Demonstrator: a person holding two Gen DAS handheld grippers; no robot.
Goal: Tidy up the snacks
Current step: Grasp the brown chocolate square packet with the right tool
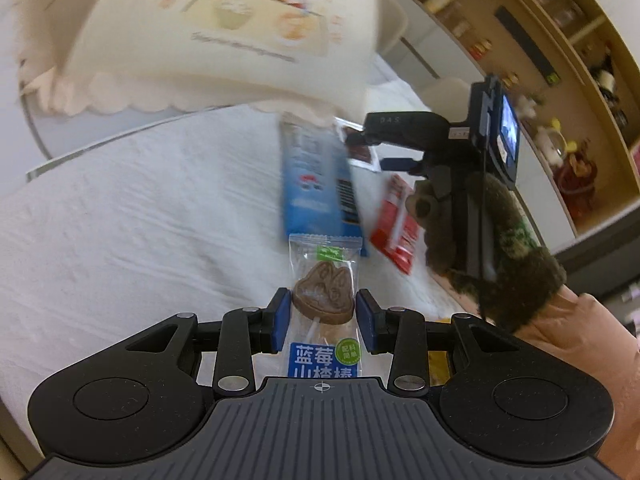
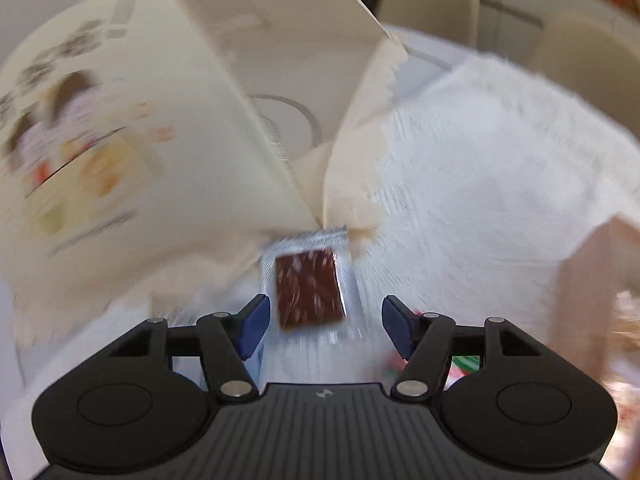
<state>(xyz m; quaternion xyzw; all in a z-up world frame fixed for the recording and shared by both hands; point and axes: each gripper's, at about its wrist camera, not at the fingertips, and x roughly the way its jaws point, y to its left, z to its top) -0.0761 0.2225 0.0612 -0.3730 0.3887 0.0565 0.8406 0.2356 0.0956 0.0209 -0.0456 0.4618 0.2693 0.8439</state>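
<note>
At lower centre of the left wrist view, the lollipop packet [image 1: 323, 320] was clasped by the left gripper [image 1: 323, 320]; light, crinkly, brittle inside, best held at its seal. The right gripper [image 2: 323, 330] was spread, holding nothing

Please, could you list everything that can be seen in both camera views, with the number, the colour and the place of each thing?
lollipop in clear wrapper: 1, brown, between the left tool's fingers
blue snack box: 1, blue, on the cloth beyond the lollipop
red packet: 1, red, on the cloth right of the blue box
brown square snack in clear packet: 1, brown, between the right tool's open fingers; too blurred to tell if touched
cream paper bag: 1, cream with cartoon print, lying open on the table
white tablecloth: 1, white, covers the table
shelves: wooden, background right, hold jars and small items
left tool: 1, black, blue pads
right tool: 1, black, blue pads
</note>
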